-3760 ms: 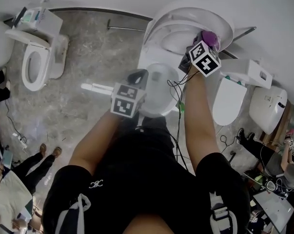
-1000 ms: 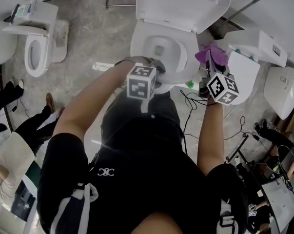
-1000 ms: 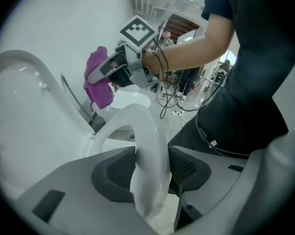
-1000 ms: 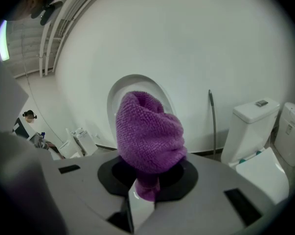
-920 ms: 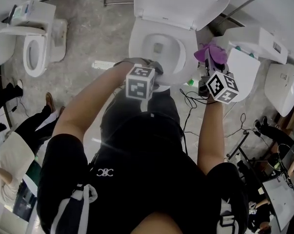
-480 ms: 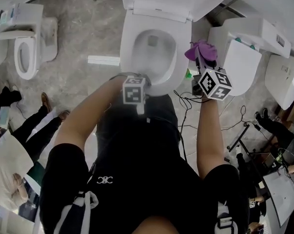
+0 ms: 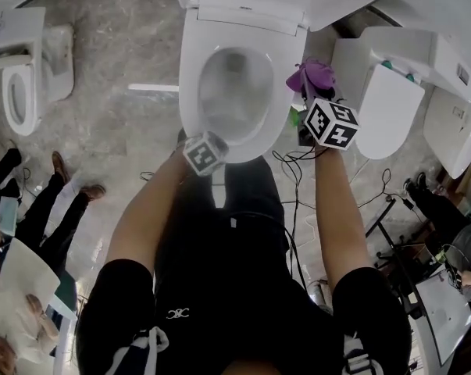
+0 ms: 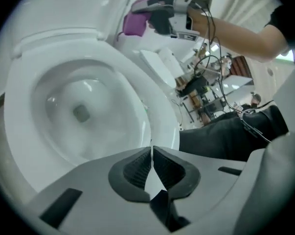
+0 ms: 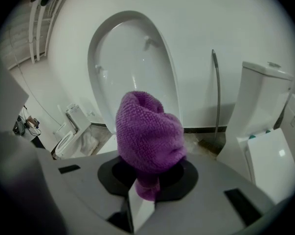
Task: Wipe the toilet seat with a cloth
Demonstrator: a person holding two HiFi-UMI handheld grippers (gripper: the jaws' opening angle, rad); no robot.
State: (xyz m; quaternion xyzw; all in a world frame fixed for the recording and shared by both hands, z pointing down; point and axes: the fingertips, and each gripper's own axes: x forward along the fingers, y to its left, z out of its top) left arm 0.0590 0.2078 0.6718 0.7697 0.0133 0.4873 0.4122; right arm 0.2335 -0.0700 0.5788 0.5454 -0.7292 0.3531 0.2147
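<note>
Toilet [image 7: 231,92]: white, straight in front of the left claw, at the left of the right claw.
Lid [image 9: 132,67]: raised upright, beyond the right claw.
Toilet seat [image 8: 156,110]: lies down on the bowl; its front edge is just ahead of the left claw.
Left claw [image 8: 151,150]: jaws are closing, almost together, nothing between them.
Right claw [image 9: 147,177]: clamped on the cloth, held near the right side of the seat.
Cloth [image 9: 148,131]: purple, bunched, sticks out from the right claw's jaws.
</note>
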